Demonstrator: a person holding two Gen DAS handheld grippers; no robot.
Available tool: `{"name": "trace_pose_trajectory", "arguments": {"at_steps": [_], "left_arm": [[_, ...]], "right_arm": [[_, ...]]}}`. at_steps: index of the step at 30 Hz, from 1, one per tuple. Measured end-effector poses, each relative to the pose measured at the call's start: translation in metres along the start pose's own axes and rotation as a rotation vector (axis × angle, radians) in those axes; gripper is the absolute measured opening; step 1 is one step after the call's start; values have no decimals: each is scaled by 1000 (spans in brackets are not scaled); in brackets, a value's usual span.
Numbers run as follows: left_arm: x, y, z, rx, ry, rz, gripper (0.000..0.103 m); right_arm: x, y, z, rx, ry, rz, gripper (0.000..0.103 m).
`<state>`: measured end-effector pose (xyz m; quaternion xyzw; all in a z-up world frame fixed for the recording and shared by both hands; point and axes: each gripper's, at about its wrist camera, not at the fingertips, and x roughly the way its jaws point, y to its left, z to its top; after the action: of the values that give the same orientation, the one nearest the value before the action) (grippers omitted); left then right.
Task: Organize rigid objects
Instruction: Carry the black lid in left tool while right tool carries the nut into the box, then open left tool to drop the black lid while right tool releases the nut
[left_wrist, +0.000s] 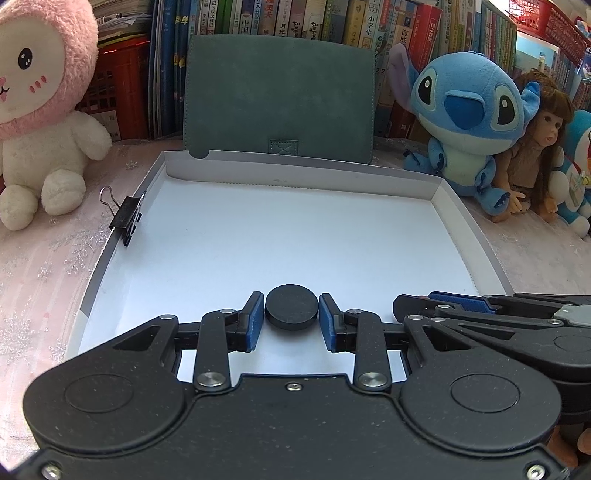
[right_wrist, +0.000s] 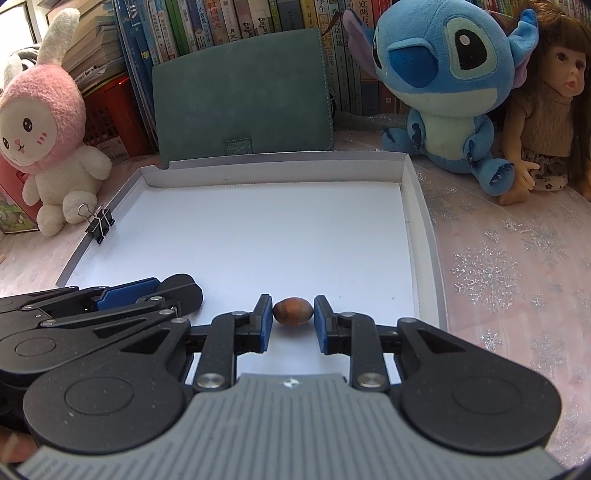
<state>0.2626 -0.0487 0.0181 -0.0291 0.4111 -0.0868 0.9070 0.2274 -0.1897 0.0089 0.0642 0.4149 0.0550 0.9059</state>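
My left claw (left_wrist: 291, 317) sits low over the near edge of the white tray (left_wrist: 436, 192), its blue pads (left_wrist: 255, 321) set on either side of a flat black disc (left_wrist: 291, 312). The pads are at the disc's rim or a hair off it; I cannot tell whether they press it, and the disc lies flat on the tray floor.

My right claw (right_wrist: 293, 317) is just beside it, also at the near edge and closer to the tray's right wall. Between its pads (right_wrist: 265, 321) lies a small brown oval nut (right_wrist: 293, 312), its long axis running from pad to pad. The left pad is at the nut's tip and the right pad looks the same, but I cannot tell whether the grip is firm. The nut rests on the tray floor.

In the right wrist view my left claw (right_wrist: 147, 291) comes in from the left, its tips lying near the right claw's left finger.

A black binder clip (left_wrist: 127, 219) is clamped on the tray's left wall, toward the far corner. Behind the tray's far edge a green suede folder (left_wrist: 280, 92) stands upright against a row of books (left_wrist: 332, 18). A pink-hooded bunny plush (left_wrist: 40, 110) sits off the far left corner; a blue plush (left_wrist: 465, 118) and a doll (left_wrist: 543, 140) sit off the far right corner on the pale pink tablecloth (left_wrist: 37, 277).
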Motion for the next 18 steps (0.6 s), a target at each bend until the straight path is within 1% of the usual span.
{"name": "trace_pose_trajectory", "arguments": {"at_steps": [1,2,3,4,5,6,8,10,11,13,18], "left_arm": [[-2,0,0,4,-3,6,34],[-5,1,0,9,-10,15,41],[-9,3,1,15,-23,28,46],[-13,4,0,22,-35,32,53],[-18,6,0,30,-47,29,58],[-23,8,0,35,-56,24,60],[-33,10,-2,41,-69,13,71],[-47,12,-7,47,-88,1,78],[-54,12,-10,54,-99,-3,80],[-68,12,-18,68,-122,-11,81],[-102,11,-48,108,-168,-48,82]], "right_arm": [[-1,-1,0,4,0,-1,46],[-3,-2,0,9,-1,-6,50],[-5,-4,-1,11,-5,-8,53],[-7,-5,-1,8,-10,-7,56],[-11,-6,-2,3,-22,-7,58],[-15,-7,-2,-2,-35,-5,62],[-23,-9,-4,-11,-57,1,66],[-34,-9,-8,-29,-86,2,71],[-39,-9,-10,-40,-101,1,73],[-51,-9,-16,-68,-131,7,78],[-84,-8,-39,-138,-207,31,87]]}}
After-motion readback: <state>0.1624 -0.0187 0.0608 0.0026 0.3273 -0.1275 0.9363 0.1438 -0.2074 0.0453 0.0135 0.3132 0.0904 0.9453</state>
